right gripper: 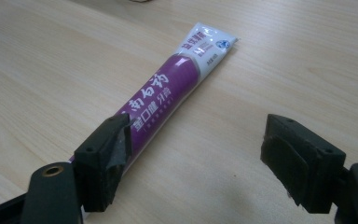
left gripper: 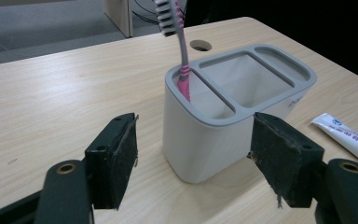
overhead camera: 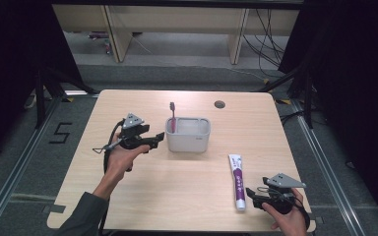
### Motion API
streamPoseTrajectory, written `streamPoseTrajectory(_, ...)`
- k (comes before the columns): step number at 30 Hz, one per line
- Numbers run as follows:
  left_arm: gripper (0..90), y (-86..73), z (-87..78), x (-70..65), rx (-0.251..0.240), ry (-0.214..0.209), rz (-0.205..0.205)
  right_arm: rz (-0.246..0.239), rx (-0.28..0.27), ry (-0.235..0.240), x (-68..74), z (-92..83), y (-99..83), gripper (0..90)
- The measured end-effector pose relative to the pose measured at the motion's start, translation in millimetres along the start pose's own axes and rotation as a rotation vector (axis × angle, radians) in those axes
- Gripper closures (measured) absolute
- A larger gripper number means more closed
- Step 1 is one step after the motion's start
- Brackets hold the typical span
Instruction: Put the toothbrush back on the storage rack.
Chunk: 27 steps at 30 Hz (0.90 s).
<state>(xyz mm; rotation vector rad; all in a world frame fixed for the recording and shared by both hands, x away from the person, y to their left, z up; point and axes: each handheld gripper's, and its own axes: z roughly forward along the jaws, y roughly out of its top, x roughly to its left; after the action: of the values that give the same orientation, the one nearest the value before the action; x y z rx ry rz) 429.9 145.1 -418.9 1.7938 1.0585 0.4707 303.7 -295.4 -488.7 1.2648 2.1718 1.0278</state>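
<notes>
The left hand-held gripper was open, its jaws wide apart and gripping nothing. Just ahead of it stood the holder on the table, close to the jaws but not touched by either pad. In the left gripper view the holder sat between and beyond the two jaws. The toothbrush stood upright, bristles up, in the holder's narrow compartment nearest this hand-held gripper. The right hand-held gripper was open too, holding nothing. The toothpaste lay flat on the table just in front of it, running away from it. In the right gripper view the tube's near end lay by one jaw, outside the gap; whether it touched I could not tell.
</notes>
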Motion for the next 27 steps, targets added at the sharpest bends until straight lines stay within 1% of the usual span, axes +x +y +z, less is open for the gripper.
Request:
streamPoseTrajectory(3, 30.7, -4.5, -2.4, 2.3, -0.001, -0.005, -0.008, 0.001, 0.001, -0.001, 0.0, 0.0, 0.0, 25.1)
streamPoseTrajectory(4, 30.5, -4.8, -3.0, 2.3, 0.003, 0.0, -0.009, 0.031, 0.007, 0.008, 2.2, 0.1, -0.1, 25.2)
streamPoseTrajectory(5, 30.3, -5.7, -3.8, 3.1, 0.005, -0.001, -0.006, 0.031, 0.007, 0.008, 2.3, 0.1, -0.1, 25.2)
streamPoseTrajectory(7, 30.1, -7.9, -4.3, 3.3, 0.002, -0.006, -0.016, 0.032, 0.007, 0.008, 2.3, 0.1, -0.2, 25.1)
streamPoseTrajectory(8, 29.8, -8.8, -4.6, 3.7, 0.004, -0.013, -0.013, 0.003, 0.0, 0.0, 0.3, 0.2, 0.0, 25.2)
streamPoseTrajectory(9, 29.8, -9.7, -5.2, 3.1, 0.004, -0.014, -0.015, 0.002, 0.001, -0.001, 0.2, 0.1, 0.0, 25.2)
streamPoseTrajectory(12, 29.7, -12.0, -6.6, 3.1, 0.003, -0.016, -0.013, 0.002, 0.001, 0.0, 0.0, 0.0, -0.1, 25.2)
streamPoseTrajectory(13, 29.7, -13.3, -7.2, 2.7, 0.001, -0.016, -0.018, 0.009, 0.004, 0.006, 0.3, 0.2, -0.2, 25.1)
streamPoseTrajectory(15, 29.6, -15.4, -8.3, 3.4, 0.003, -0.017, -0.01, 0.006, 0.002, 0.004, 0.1, 0.2, -0.2, 25.1)
streamPoseTrajectory(17, 29.5, -17.9, -9.7, 3.6, 0.003, -0.019, -0.012, 0.006, 0.002, 0.008, 0.2, 0.5, -0.2, 25.1)
streamPoseTrajectory(20, 29.3, -21.5, -11.1, 4.7, 0.002, -0.024, -0.014, 0.002, 0.001, 0.002, 0.1, 0.2, -0.2, 25.2)
streamPoseTrajectory(24, 28.7, -25.7, -12.6, 7.0, 0.013, -0.027, -0.006, 0.002, 0.002, 0.001, 0.1, 0.2, -0.2, 25.2)
streamPoseTrajectory(26, 28.4, -28.0, -13.2, 7.9, 0.013, -0.03, -0.01, 0.011, 0.005, 0.015, 0.4, 0.6, -0.3, 25.1)
streamPoseTrajectory(27, 28.2, -29.7, -14.0, 8.7, 0.017, -0.029, -0.004, 0.012, 0.004, 0.016, 0.5, 0.6, -0.3, 25.2)
